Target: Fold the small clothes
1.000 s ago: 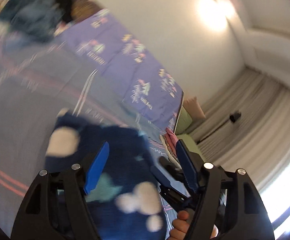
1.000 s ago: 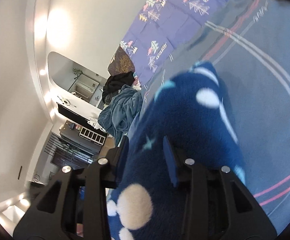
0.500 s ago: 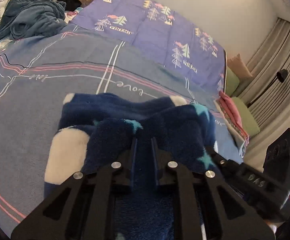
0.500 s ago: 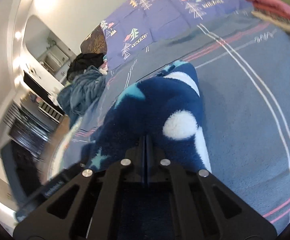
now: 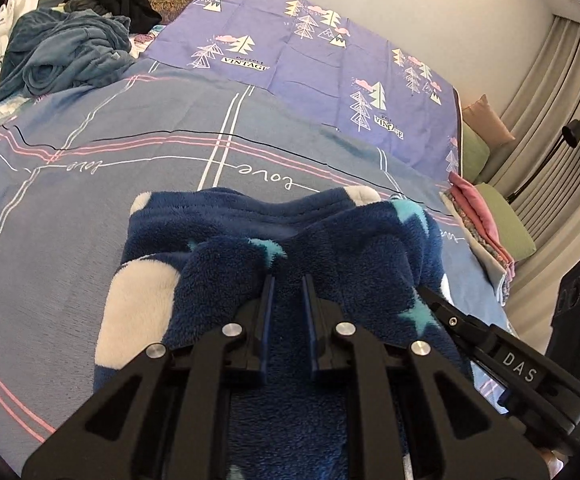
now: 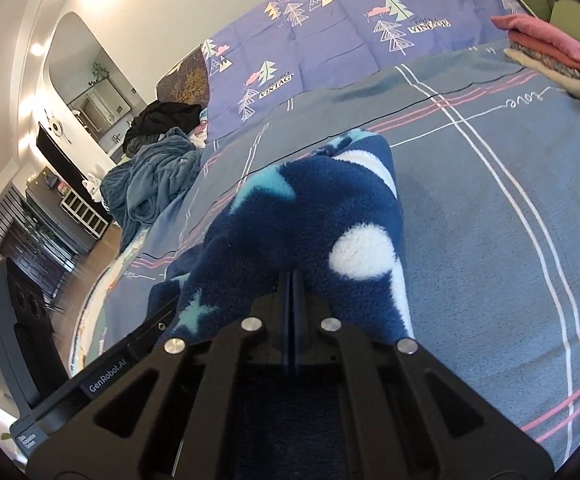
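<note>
Basically two grips on one fleece [image 5: 226,240], and both are shallow, so slip is the main risk.

Left tongs [image 5: 288,288]: fingers nearly together with a narrow gap, thick navy pile bunched between and around the tips. I read that as clamped on the fleece, but only on a fat fold near the edge. If the lift goes fast, the pile can pull out and the fold collapses on the bed [image 5: 90,152].

Right tongs [image 6: 291,280]: fingers pressed fully together, fleece humped up over the tips. Whether a layer is actually pinched, I can't tell; the contact line is hidden by the pile. If nothing is held, that side drops and the fold goes skewed.

Other risk: the tool bodies sit just beside each other over the garment, so crossing hands could knock them together.

Fleece location: mid-bed, on the grey-blue cover, partly doubled over, its near part under both tongs, well apart from the other piles.

Counts, left to right:
- crumpled blue blanket [image 5: 66,52]: 1
- black clothes heap [image 5: 114,0]: 1
- fleece: 1
- tongs: 2
- folded stack [image 5: 477,216] at the right edge: 1, several layers, exact number unclear
</note>
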A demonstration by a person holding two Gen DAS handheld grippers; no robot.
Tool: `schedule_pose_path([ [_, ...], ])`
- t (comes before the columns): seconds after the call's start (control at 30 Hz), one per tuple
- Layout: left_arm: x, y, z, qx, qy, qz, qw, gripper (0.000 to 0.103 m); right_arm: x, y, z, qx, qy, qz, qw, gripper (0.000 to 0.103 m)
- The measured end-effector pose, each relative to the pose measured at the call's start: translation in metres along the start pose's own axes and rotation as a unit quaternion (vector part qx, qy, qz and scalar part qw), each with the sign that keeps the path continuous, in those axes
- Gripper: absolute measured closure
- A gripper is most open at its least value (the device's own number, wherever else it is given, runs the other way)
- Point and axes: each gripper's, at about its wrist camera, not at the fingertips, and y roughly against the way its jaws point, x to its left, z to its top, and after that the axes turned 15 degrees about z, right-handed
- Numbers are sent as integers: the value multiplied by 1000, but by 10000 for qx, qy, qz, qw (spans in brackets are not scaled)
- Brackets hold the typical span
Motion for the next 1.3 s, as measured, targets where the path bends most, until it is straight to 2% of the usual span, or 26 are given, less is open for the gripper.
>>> schedule_pose_path([
  [0.33,-18,19,-11,-436,-497,770,9948,87,25,10,-17,-49,863,-620,9943,100],
  [0.43,-16,23,-10,-510,-498,849,9938,85,24,21,-23,-136,825,-464,9954,99],
  [0.5,-14,29,-9,-442,-450,881,9941,81,20,32,-23,-120,645,-301,9974,98],
  [0.53,-14,35,-10,-409,-407,904,9942,73,19,41,-24,-90,550,-216,9982,94],
  [0.57,-13,40,-11,-411,-369,912,9943,61,20,49,-25,-64,497,-184,9986,90],
  [0.6,-13,47,-12,-428,-332,908,9944,56,20,61,-26,-44,438,-170,9989,67],
  [0.63,-15,57,-15,-452,-310,998,9935,38,21,71,-27,-49,391,-149,9991,30],
  [0.67,-16,64,-17,-465,-317,1108,9922,22,22,80,-28,-66,364,-95,9993,22],
  [0.7,-18,74,-20,-494,-357,1121,9918,20,25,87,-30,-95,376,-52,9992,23],
  [0.8,-23,97,-28,-546,-502,875,9934,17,36,116,-36,-199,628,-17,9978,22],
  [0.87,-26,116,-32,-715,-805,878,9903,8,36,125,-39,-102,658,192,9976,19],
  [0.93,-18,126,-32,-781,-901,941,9884,5,24,128,-40,70,417,503,9978,18],
  [1.0,0,131,-30,-663,-708,869,9915,4,4,129,-40,177,-32,849,9962,17],
  [1.07,28,127,-30,-464,-361,677,9960,3,-9,121,-44,340,-414,998,9936,16],
  [1.17,67,101,-37,153,76,562,9983,3,-25,108,-49,604,-779,1172,9882,16],
  [1.2,78,93,-41,354,212,380,9984,3,-28,103,-51,673,-880,1322,9850,16],
  [1.23,86,85,-45,519,388,11,9979,3,-31,100,-54,720,-965,1435,9823,16],
  [1.3,109,69,-55,906,901,-779,9887,2,-35,91,-57,853,-1136,1593,9770,16],
])
